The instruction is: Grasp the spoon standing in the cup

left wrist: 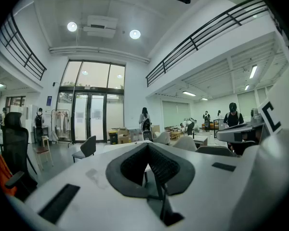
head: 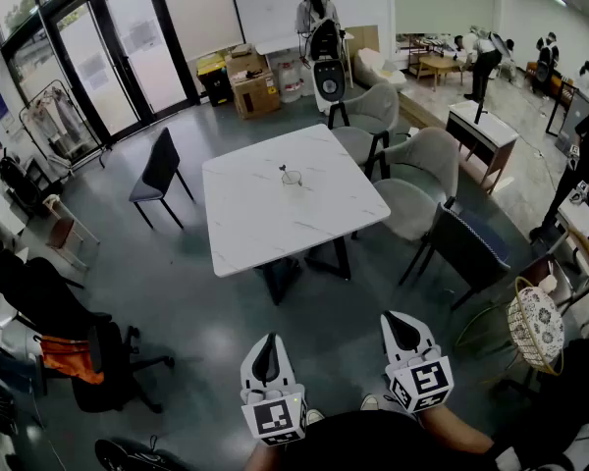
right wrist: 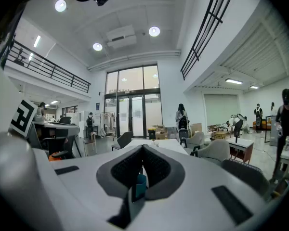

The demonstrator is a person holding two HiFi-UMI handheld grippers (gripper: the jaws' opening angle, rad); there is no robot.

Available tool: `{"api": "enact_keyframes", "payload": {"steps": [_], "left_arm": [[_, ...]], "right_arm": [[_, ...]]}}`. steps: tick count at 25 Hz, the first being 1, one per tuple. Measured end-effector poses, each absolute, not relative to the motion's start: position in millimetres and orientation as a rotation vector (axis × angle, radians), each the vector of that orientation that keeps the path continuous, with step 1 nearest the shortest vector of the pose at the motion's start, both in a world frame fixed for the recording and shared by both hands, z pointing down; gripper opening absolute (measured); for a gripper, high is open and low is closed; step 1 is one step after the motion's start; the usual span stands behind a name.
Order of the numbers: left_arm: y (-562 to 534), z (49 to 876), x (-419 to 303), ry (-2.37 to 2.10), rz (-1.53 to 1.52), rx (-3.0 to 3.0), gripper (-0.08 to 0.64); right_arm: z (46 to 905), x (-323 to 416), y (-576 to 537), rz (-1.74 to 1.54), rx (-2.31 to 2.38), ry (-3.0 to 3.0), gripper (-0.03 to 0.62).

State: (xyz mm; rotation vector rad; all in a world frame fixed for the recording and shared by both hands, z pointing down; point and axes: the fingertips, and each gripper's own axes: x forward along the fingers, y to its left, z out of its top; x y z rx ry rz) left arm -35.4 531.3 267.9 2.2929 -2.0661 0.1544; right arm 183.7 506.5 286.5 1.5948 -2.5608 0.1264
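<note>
Holding the white plastic left gripper [head: 266, 341] low at the near edge, over the glossy grey floor [head: 196, 302], with its black-lined jaws clenched tip to tip on nothing. Holding the matching white plastic right gripper [head: 401, 320] just to the right of it, likewise clamped fully together and empty. Aiming both toward the far side of the room, well apart from anything on the table.

Passing, at the near left, a black wheeled office chair [head: 113, 366] with an orange cloth [head: 67, 355] draped on it.

Meeting, farther out and roughly straight ahead, the square white marble-patterned table [head: 265, 224] on its dark base. Finding the small clear glass cup [head: 293, 179] on the far half of that tabletop, near the middle, with the thin dark-looking spoon [head: 285, 169] standing upright inside it, well apart from both grippers.

Noting, left of the table, a black armless side chair [head: 160, 167]; right of it, pale grey padded armchairs [head: 427, 160], with a dark blue-grey chair [head: 466, 245] nearer on that side.

Reaching, at the far end, brown cardboard boxes [head: 253, 91] on the floor, tall black-framed glass doors [head: 108, 52] to their left, and a person [head: 315, 8] standing in a pale top.
</note>
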Motion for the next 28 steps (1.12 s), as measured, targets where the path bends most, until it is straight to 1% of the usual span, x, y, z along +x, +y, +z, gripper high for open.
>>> {"api": "enact_keyframes", "payload": {"steps": [10, 15, 21, 28], "left_arm": [[531.3, 270.4, -24.9, -2.031, 0.176, 2.354, 0.008], [534.1, 267.4, -20.3, -2.011, 0.161, 2.349, 0.009], [535.8, 267.8, -5.9, -2.002, 0.177, 2.342, 0.009], [535.7, 288.6, 19.0, -2.004, 0.243, 2.296, 0.008]], "right_arm": [[281.9, 176.0, 505.3, 0.135, 1.579, -2.573, 0.063], [285.7, 176.7, 509.9, 0.220, 1.557, -2.639, 0.063], [304.1, 199.1, 514.8, 0.268, 1.563, -2.583, 0.063], [316.9, 237.6, 510.2, 0.311, 1.556, -2.560, 0.063]]}}
